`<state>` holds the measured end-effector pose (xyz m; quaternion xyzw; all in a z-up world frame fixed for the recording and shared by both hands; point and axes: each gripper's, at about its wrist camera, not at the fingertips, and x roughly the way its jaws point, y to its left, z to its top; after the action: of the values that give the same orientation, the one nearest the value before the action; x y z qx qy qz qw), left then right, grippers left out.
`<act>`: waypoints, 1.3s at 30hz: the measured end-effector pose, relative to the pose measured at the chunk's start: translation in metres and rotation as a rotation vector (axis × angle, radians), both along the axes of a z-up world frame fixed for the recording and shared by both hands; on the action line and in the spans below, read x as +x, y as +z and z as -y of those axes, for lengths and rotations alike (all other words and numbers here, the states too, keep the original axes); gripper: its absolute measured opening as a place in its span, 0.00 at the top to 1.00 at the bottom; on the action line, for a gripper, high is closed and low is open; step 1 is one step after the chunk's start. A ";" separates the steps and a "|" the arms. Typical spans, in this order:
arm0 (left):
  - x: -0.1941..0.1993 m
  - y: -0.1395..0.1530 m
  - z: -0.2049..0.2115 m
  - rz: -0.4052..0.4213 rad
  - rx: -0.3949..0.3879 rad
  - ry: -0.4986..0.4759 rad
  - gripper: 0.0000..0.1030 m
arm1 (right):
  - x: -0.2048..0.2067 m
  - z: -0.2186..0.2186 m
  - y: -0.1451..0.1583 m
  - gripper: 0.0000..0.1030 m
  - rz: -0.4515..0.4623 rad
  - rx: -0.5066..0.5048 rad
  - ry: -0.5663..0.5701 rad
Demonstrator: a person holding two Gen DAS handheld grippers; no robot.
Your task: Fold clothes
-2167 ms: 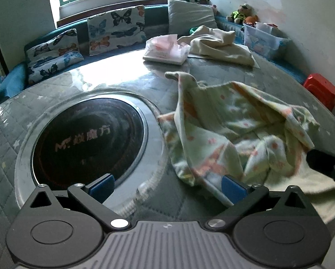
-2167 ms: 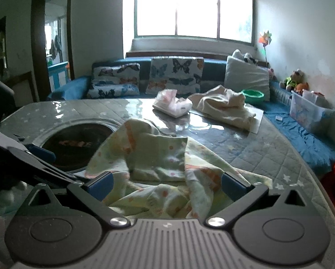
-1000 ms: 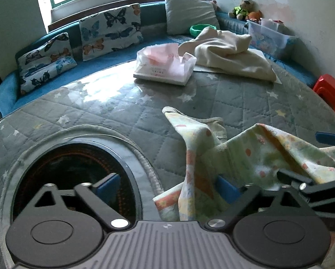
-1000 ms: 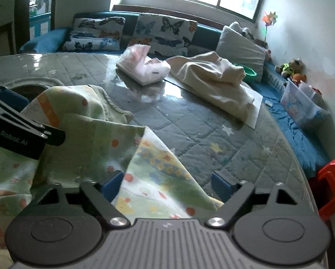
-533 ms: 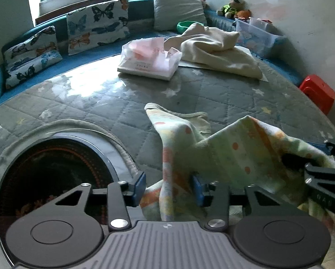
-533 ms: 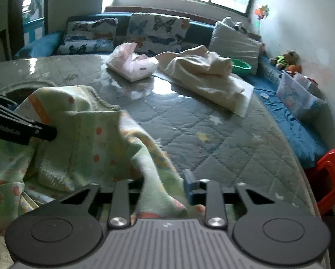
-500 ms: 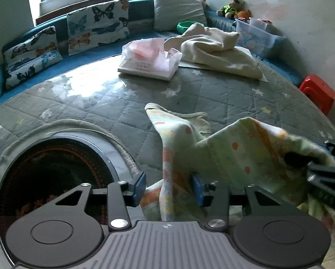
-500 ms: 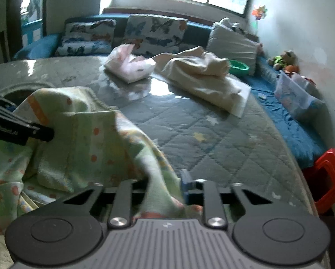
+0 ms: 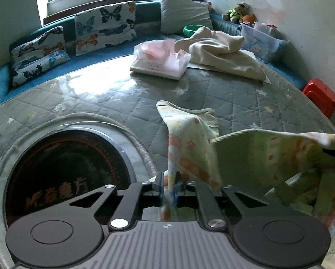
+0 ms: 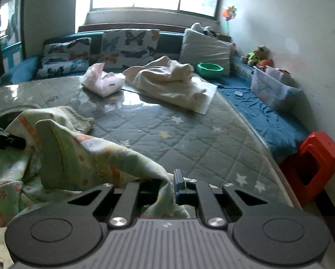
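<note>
both jaws have just been closing and now pinch the flowery baby cloth (image 9: 189, 148). left gripper (image 9: 167, 189) and right gripper (image 10: 167, 186) hold two edges above the round quilted table (image 10: 189, 134), probably to spread it flat for folding.

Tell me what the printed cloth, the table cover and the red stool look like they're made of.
Printed cloth: soft, matte knit, probably cotton; it drapes limply and has a ribbed edge.
Table cover: quilted fabric, seemingly under a clear glossy sheet; diamond stitching and window glare.
Red stool: likely moulded plastic; smooth, uniform colour.
</note>
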<state>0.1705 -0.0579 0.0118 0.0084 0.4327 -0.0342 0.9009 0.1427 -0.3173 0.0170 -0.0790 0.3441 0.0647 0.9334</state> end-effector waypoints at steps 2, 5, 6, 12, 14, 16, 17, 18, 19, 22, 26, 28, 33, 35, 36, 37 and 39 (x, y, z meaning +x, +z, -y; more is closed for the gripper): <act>-0.007 0.002 -0.004 0.008 -0.003 0.009 0.92 | -0.006 0.007 0.001 0.91 0.004 0.003 -0.020; -0.018 0.005 -0.009 0.022 -0.004 0.019 0.93 | -0.017 0.016 0.002 0.91 0.011 0.008 -0.046; -0.022 0.006 -0.010 0.027 -0.003 0.022 0.93 | -0.020 0.019 0.003 0.91 0.013 0.010 -0.055; -0.052 0.014 -0.025 0.062 -0.011 0.043 0.94 | -0.050 0.042 0.005 0.91 0.026 0.043 -0.123; -0.064 0.016 -0.032 0.073 -0.012 0.051 0.94 | -0.061 0.049 0.004 0.91 0.023 0.050 -0.142; -0.076 0.016 -0.039 0.080 -0.017 0.061 0.95 | -0.072 0.055 0.002 0.91 0.021 0.054 -0.157; -0.082 0.016 -0.043 0.084 -0.020 0.066 0.95 | -0.077 0.058 0.002 0.91 0.020 0.055 -0.163; -0.088 0.017 -0.047 0.087 -0.018 0.072 0.95 | -0.083 0.060 0.000 0.91 0.015 0.059 -0.169; -0.092 0.016 -0.050 0.085 -0.022 0.075 0.95 | -0.088 0.061 -0.001 0.91 0.010 0.063 -0.174; -0.104 0.015 -0.059 0.074 -0.040 0.082 0.95 | -0.105 0.067 -0.005 0.89 -0.005 0.074 -0.191; -0.102 0.017 -0.057 0.068 -0.067 0.066 0.92 | -0.121 0.070 -0.016 0.81 -0.046 0.082 -0.203; -0.095 0.018 -0.053 0.065 -0.080 0.063 0.89 | -0.128 0.071 -0.022 0.77 -0.067 0.082 -0.201; -0.072 0.017 -0.039 0.070 -0.075 0.063 0.50 | -0.144 0.069 -0.022 0.60 -0.079 0.046 -0.168; -0.058 0.014 -0.035 0.061 -0.083 0.069 0.47 | -0.151 0.066 -0.019 0.57 -0.075 0.034 -0.151; -0.052 0.012 -0.034 0.054 -0.086 0.076 0.45 | -0.154 0.065 -0.017 0.54 -0.071 0.029 -0.139; -0.045 0.009 -0.033 0.048 -0.089 0.084 0.44 | -0.158 0.063 -0.014 0.50 -0.063 0.021 -0.129; -0.032 0.002 -0.032 0.032 -0.088 0.102 0.44 | -0.166 0.058 -0.007 0.47 -0.045 0.014 -0.089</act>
<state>0.1387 -0.0254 0.0141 -0.0526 0.4163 -0.0069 0.9077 -0.0229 -0.3751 0.0099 -0.0556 0.3678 0.0270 0.9278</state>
